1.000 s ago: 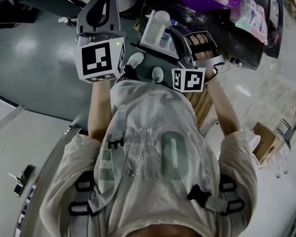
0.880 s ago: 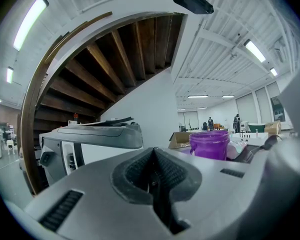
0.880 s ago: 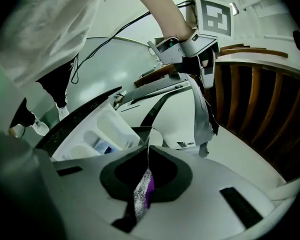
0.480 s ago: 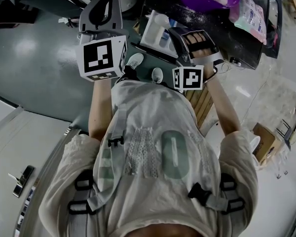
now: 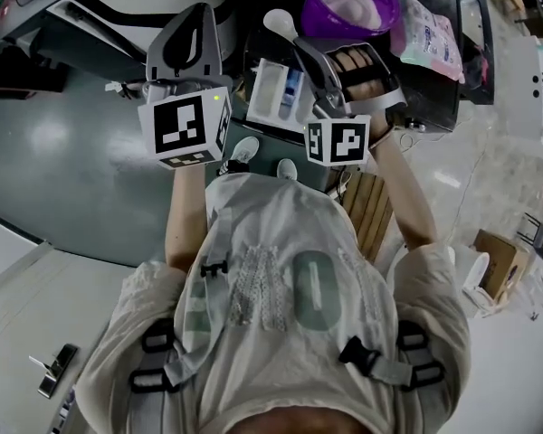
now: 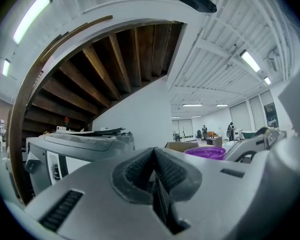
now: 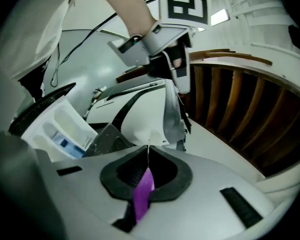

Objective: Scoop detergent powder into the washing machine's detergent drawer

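Note:
The white detergent drawer [image 5: 273, 93] stands pulled out from the washing machine, with a blue compartment inside; it also shows in the right gripper view [image 7: 65, 129]. Beyond it stands a purple bowl [image 5: 348, 3] of white powder, whose rim shows in the left gripper view [image 6: 212, 152]. My right gripper [image 5: 306, 54] is shut on the purple handle [image 7: 142, 191] of a scoop. The scoop's white bowl [image 5: 279, 23] hovers past the drawer's far end, left of the purple bowl. My left gripper [image 5: 188, 16] hangs left of the drawer, shut and holding nothing [image 6: 154, 156].
The washing machine's top [image 6: 80, 144] lies to the left. A pink-and-white packet [image 5: 425, 39] lies on the dark surface right of the bowl. Wooden slats [image 5: 366, 197] and a cardboard box [image 5: 502, 260] are on the floor at the right.
My right gripper has carried the scoop from above the drawer toward the purple bowl. The head view has tilted, so more of the bowl shows. The left gripper has barely moved.

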`<state>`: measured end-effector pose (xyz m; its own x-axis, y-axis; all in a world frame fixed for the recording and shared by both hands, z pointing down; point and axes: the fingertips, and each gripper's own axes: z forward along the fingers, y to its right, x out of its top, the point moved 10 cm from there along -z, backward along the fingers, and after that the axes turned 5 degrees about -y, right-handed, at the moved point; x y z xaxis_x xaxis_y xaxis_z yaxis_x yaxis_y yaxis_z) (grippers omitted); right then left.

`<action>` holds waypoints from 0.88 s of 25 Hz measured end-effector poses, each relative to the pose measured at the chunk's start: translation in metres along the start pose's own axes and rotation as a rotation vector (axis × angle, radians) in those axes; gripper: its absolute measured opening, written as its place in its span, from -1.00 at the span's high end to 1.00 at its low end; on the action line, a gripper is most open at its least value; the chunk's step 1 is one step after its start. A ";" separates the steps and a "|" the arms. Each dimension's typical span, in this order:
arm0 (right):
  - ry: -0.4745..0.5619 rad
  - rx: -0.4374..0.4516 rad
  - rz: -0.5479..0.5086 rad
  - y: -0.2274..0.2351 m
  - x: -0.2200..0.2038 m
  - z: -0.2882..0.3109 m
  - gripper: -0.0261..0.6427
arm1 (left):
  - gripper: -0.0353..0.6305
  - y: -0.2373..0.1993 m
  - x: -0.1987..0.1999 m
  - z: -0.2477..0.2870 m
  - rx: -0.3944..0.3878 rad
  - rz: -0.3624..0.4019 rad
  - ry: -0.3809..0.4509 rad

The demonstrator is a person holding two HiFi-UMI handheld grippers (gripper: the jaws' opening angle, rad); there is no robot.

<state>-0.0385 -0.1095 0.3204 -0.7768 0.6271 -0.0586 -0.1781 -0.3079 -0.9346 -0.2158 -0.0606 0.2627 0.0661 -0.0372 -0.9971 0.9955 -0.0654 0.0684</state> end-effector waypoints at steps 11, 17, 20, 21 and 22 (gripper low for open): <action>-0.157 -0.267 0.562 0.069 -0.032 -0.039 0.89 | 0.83 0.039 0.037 0.030 -0.187 0.047 0.115; -0.259 -0.357 0.822 0.069 -0.063 -0.058 0.89 | 0.83 0.061 0.041 0.036 -0.246 0.060 0.129; -0.305 -0.404 0.927 0.065 -0.080 -0.066 0.89 | 0.83 0.068 0.040 0.041 -0.270 0.069 0.124; -0.318 -0.421 0.966 0.063 -0.086 -0.069 0.89 | 0.83 0.070 0.040 0.042 -0.276 0.072 0.121; -0.328 -0.436 1.004 0.061 -0.092 -0.072 0.89 | 0.83 0.072 0.039 0.043 -0.281 0.075 0.119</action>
<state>0.0653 -0.1342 0.2433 -0.5816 0.0011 -0.8135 0.7874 -0.2501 -0.5633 -0.1448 -0.1098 0.2302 0.1309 0.0864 -0.9876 0.9662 0.2121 0.1466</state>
